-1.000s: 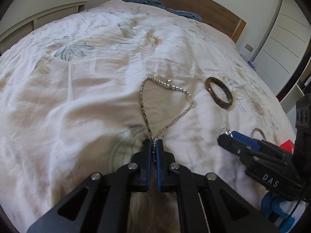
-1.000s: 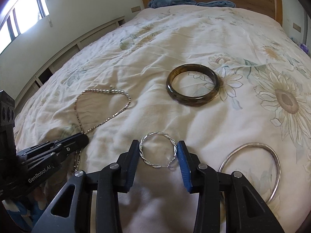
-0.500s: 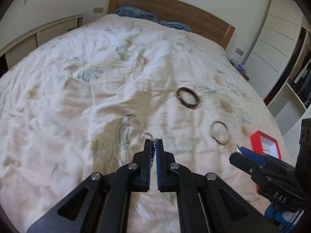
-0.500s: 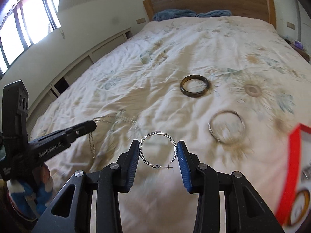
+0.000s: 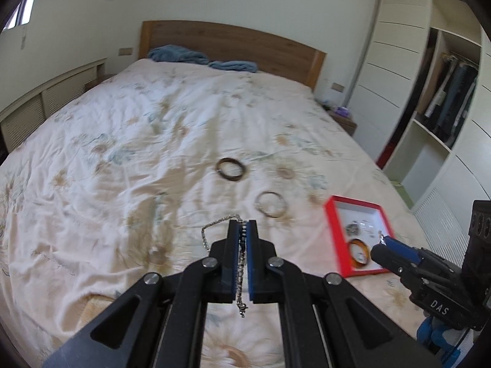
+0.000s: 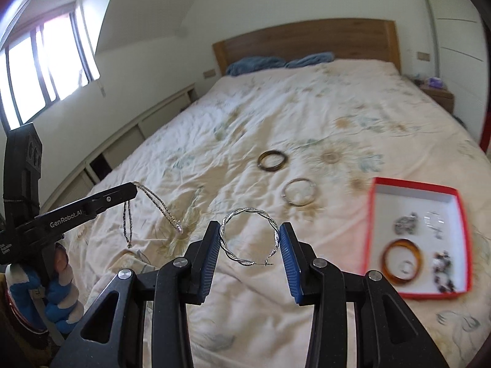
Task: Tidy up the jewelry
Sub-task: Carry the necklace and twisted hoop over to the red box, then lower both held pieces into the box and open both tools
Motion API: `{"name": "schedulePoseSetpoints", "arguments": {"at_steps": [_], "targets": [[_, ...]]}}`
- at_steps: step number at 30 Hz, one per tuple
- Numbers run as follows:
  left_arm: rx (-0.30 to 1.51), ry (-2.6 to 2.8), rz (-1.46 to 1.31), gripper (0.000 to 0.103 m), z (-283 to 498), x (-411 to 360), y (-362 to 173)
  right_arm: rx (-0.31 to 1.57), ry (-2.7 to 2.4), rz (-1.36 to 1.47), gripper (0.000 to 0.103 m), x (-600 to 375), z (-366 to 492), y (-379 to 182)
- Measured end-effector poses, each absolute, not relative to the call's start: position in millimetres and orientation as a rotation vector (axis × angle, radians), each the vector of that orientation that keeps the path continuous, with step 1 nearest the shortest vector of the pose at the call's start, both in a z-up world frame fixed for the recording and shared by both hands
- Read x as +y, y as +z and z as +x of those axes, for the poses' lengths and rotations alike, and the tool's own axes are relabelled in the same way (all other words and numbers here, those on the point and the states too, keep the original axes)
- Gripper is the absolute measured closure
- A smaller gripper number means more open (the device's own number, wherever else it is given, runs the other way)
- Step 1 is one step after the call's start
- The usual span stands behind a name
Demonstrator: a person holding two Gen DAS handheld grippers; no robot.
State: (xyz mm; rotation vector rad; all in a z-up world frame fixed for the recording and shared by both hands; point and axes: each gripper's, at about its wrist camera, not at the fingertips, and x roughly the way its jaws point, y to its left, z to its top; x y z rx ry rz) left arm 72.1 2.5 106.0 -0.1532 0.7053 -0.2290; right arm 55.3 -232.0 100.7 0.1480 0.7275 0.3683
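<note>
My left gripper (image 5: 242, 224) is shut on a silver chain necklace (image 5: 214, 227), held above the bed; the necklace hangs in loops from it in the right wrist view (image 6: 153, 205). My right gripper (image 6: 249, 230) is shut on a twisted silver hoop (image 6: 249, 236), also held above the bed. A red-rimmed jewelry box (image 6: 460, 245) lies at the right and holds an amber bangle (image 6: 402, 260) and small pieces. A dark bangle (image 6: 272, 160) and a thin silver bangle (image 6: 299, 195) lie on the floral duvet (image 6: 276, 122).
The wooden headboard (image 5: 230, 43) and blue pillows (image 5: 178, 53) are at the far end. A wardrobe with open shelves (image 5: 429, 107) stands at the right, a low cabinet (image 5: 46, 98) and windows (image 6: 46, 61) at the left.
Both grippers have risen well above the bed with their jewelry. The necklace has come off the duvet and hangs free. The red box has come into view.
</note>
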Motion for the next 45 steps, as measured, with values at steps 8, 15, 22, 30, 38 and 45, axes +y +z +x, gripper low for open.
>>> {"name": "schedulePoseSetpoints", "arguments": {"at_steps": [8,15,22,30,38,45], "targets": [[0.705,-0.372,-0.093,0.099,60.0,-76.2,123.8,0.686,0.234,0.193,0.064,-312.8,15.4,114.7],[0.724,-0.492,-0.015,0.099,79.4,-154.0,123.1,0.708,0.116,0.206,0.064,-380.4,12.6,105.6],[0.767,-0.561,0.036,0.099,121.8,-222.4,102.0,0.773,0.062,0.199,0.064,-420.3,50.0,75.4],[0.842,-0.571,0.042,0.099,196.5,-272.7,56.1,0.859,0.060,0.197,0.064,-448.0,125.1,28.0],[0.904,-0.581,0.029,0.099,252.2,-305.6,13.8,0.920,0.047,0.182,0.064,-462.8,206.1,-12.5],[1.012,-0.613,0.024,0.099,267.1,-324.9,-37.2,1.026,0.026,0.134,0.064,-472.3,240.1,-42.3]]}}
